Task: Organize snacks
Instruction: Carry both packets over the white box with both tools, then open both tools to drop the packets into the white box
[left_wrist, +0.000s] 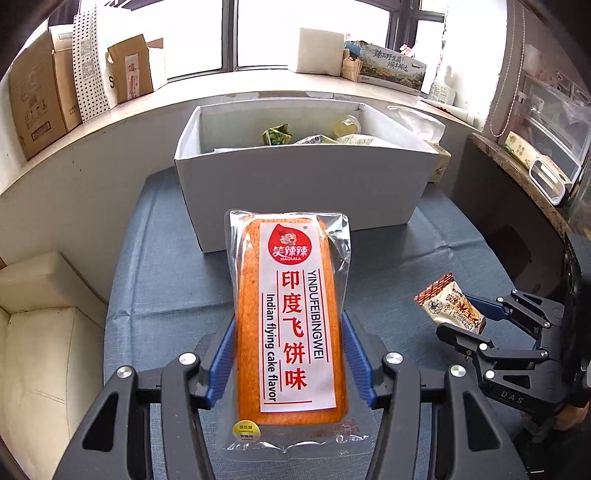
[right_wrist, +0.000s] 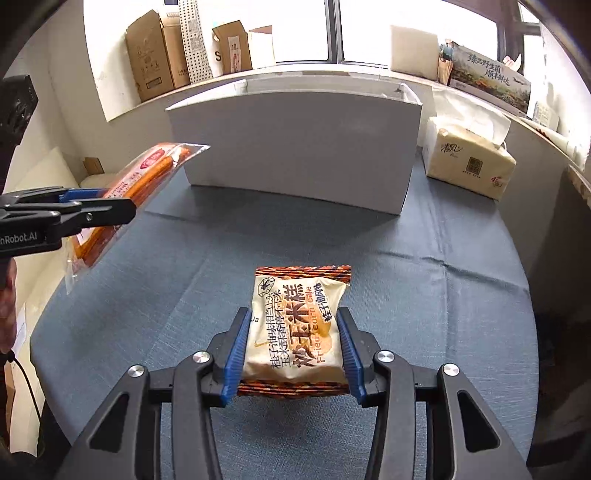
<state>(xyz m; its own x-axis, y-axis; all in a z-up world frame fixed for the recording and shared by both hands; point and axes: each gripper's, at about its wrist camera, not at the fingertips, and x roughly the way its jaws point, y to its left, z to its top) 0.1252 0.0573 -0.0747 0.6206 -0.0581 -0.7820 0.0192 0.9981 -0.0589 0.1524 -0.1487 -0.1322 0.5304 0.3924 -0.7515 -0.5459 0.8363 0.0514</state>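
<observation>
My left gripper (left_wrist: 288, 332) is shut on a long orange snack pack (left_wrist: 291, 314) with a white label, held above the blue cloth in front of the white box (left_wrist: 295, 192). The pack also shows at the left of the right wrist view (right_wrist: 147, 173). My right gripper (right_wrist: 291, 332) is shut on a beige corn cake packet (right_wrist: 295, 328) with brown ends, above the cloth. It shows at the right of the left wrist view (left_wrist: 450, 306). The white box holds several snacks (left_wrist: 280, 137).
A blue cloth (right_wrist: 406, 295) covers the table. A tissue pack (right_wrist: 469, 162) lies right of the box. Cardboard boxes (right_wrist: 159, 51) and a printed carton (right_wrist: 487, 77) stand on the window sill. A cream cushion (left_wrist: 44, 350) is left of the table.
</observation>
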